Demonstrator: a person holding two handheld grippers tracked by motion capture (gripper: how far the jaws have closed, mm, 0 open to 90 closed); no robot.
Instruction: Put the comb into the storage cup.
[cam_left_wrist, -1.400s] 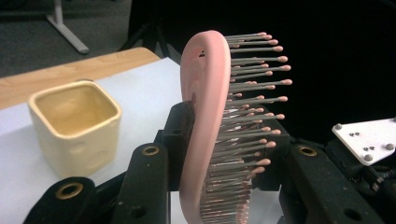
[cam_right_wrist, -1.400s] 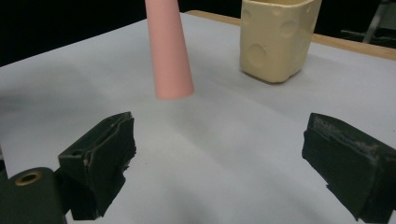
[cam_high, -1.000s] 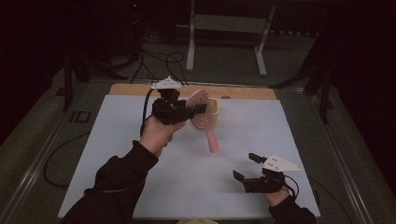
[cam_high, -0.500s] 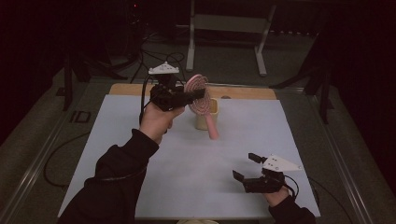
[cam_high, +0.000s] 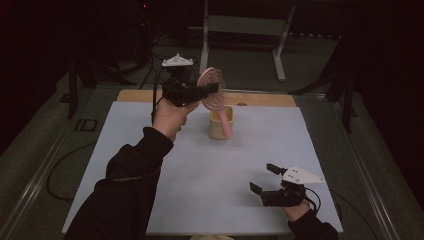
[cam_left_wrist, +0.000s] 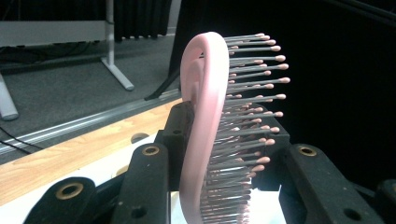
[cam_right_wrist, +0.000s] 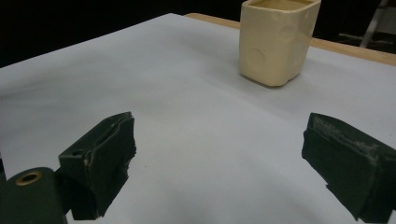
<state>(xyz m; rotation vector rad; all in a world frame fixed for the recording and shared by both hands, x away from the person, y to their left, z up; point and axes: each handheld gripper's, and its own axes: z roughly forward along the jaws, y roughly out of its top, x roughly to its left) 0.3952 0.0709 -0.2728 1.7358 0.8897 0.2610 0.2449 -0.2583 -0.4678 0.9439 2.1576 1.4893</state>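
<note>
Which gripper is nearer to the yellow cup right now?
Left. The left gripper holds the pink brush just above the cup; the right gripper rests open near the table's front edge.

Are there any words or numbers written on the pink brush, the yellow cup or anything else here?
None: no word, number or brand can be read anywhere.
Pink plastic hairbrush with metal bristles, clamped in the left gripper: plain, no print.
Cream-yellow square ceramic cup: only moulded dimples, no writing.
White table mat and wooden table edge: blank.
Open right gripper with its grey plate: no label to be seen.
</note>
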